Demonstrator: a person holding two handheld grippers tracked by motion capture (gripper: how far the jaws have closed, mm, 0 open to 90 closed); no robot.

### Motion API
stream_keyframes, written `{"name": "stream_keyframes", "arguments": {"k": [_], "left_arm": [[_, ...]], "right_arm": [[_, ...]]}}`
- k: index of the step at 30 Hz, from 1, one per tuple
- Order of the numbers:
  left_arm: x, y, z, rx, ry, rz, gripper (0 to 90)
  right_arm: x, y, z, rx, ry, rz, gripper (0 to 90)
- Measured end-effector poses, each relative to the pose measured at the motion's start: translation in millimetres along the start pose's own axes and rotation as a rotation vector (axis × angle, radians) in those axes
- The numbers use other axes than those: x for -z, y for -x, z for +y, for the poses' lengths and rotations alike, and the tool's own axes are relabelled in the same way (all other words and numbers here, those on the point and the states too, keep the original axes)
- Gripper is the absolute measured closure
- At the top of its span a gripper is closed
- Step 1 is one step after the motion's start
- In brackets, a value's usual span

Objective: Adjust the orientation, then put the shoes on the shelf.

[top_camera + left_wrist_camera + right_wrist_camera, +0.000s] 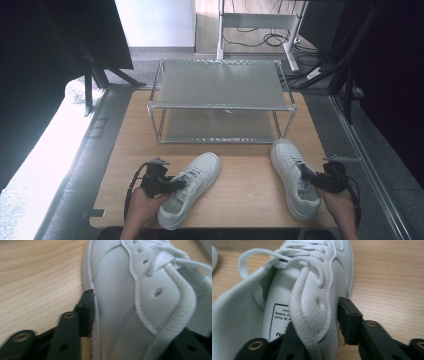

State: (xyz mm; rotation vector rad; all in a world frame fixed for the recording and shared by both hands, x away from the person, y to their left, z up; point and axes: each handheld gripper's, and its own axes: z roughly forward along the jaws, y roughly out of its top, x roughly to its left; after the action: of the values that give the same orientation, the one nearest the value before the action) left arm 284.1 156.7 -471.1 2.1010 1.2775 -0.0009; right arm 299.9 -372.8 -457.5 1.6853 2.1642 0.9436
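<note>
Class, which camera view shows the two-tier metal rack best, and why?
The high view: the rack stands whole at the table's far side, both shelves and its legs visible. The left gripper view catches perhaps a grey corner of it at the top right edge. The right gripper view looks at a white shoe and the tabletop instead.

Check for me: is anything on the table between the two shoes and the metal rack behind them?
Nothing visible. The left shoe and right shoe lie on bare wooden table in front of the rack, whose open front faces them. Both shelves look bare. Each gripper, left and right, already has a shoe's side wall between its jaws.
</note>
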Motion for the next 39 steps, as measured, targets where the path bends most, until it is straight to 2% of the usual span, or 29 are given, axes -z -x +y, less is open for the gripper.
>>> {"name": "stream_keyframes", "arguments": {"k": [1,2,3,5,6,7,8,10,11,12,13,15,17,19,20,21,22,23,30,39], "left_arm": [[0.0,0.0,0.0,0.0,0.0,0.0,59.4],[0.5,1.8,1.1,-0.009,-0.008,0.023,61.7],[1.0,2.5,1.3,-0.011,-0.008,0.038,64.5],[3.4,4.4,0.4,-0.032,0.0,0.088,72.0],[3.4,4.4,0.4,-0.032,0.0,0.088,80.7],[4.7,5.2,-0.1,-0.045,0.003,0.113,80.7],[5.6,-0.2,-0.5,-0.015,0.007,0.076,82.2],[6.3,-2.5,-0.6,-0.008,0.009,0.066,82.5],[7.2,-7.5,-0.6,0.018,0.014,0.037,82.6],[7.6,-9.7,-0.7,0.032,0.017,0.024,82.8],[7.6,-9.7,-0.7,0.032,0.017,0.024,83.1],[8.2,-13.8,-1.5,0.062,0.026,0.0,83.4],[9.0,-20.5,-3.5,0.111,0.042,-0.04,83.8],[9.1,-22.8,-4.4,0.126,0.047,-0.053,83.9],[9.3,-24.9,-5.3,0.136,0.053,-0.065,84.0],[9.2,-26.7,-6.2,0.152,0.058,-0.077,84.0],[8.8,-28.1,-7.2,0.163,0.064,-0.091,84.0],[8.1,-30.2,-8.8,0.179,0.074,-0.113,84.1],[13.2,-30.2,-8.3,0.192,0.114,-0.159,84.2],[25.3,-30.0,-3.3,0.214,0.133,-0.183,84.1]], "right_arm": [[0.0,0.0,0.0,0.0,0.0,0.0,72.1],[1.4,0.3,-0.3,0.018,-0.002,-0.024,78.0],[2.3,1.0,-0.6,0.02,-0.005,-0.028,80.1],[3.4,4.6,-1.7,0.005,0.001,-0.019,81.6],[3.4,4.6,-1.7,0.005,0.001,-0.019,81.6],[3.7,6.6,-2.5,-0.008,0.006,-0.006,81.8],[4.2,9.3,-3.4,-0.031,0.012,0.014,82.4],[4.4,10.7,-3.7,-0.032,0.012,0.024,82.6],[4.4,12.5,-4.4,-0.048,0.016,0.049,82.6],[4.6,13.3,-5.0,-0.061,0.016,0.068,82.7],[4.6,13.3,-5.0,-0.061,0.016,0.068,82.7],[4.4,15.4,-6.5,-0.085,0.018,0.113,82.7],[5.0,16.2,-8.2,-0.114,0.02,0.13,82.8],[5.2,17.4,-8.9,-0.131,0.021,0.139,82.8],[5.0,20.9,-10.7,-0.157,0.028,0.168,83.2],[5.0,20.9,-10.7,-0.157,0.028,0.168,83.2],[4.3,23.5,-13.2,-0.181,0.032,0.204,83.2],[3.6,23.9,-14.5,-0.194,0.04,0.219,83.2],[1.4,21.6,-17.5,-0.227,0.054,0.274,83.2],[0.8,11.9,-13.1,-0.24,0.077,0.328,83.1]]}}
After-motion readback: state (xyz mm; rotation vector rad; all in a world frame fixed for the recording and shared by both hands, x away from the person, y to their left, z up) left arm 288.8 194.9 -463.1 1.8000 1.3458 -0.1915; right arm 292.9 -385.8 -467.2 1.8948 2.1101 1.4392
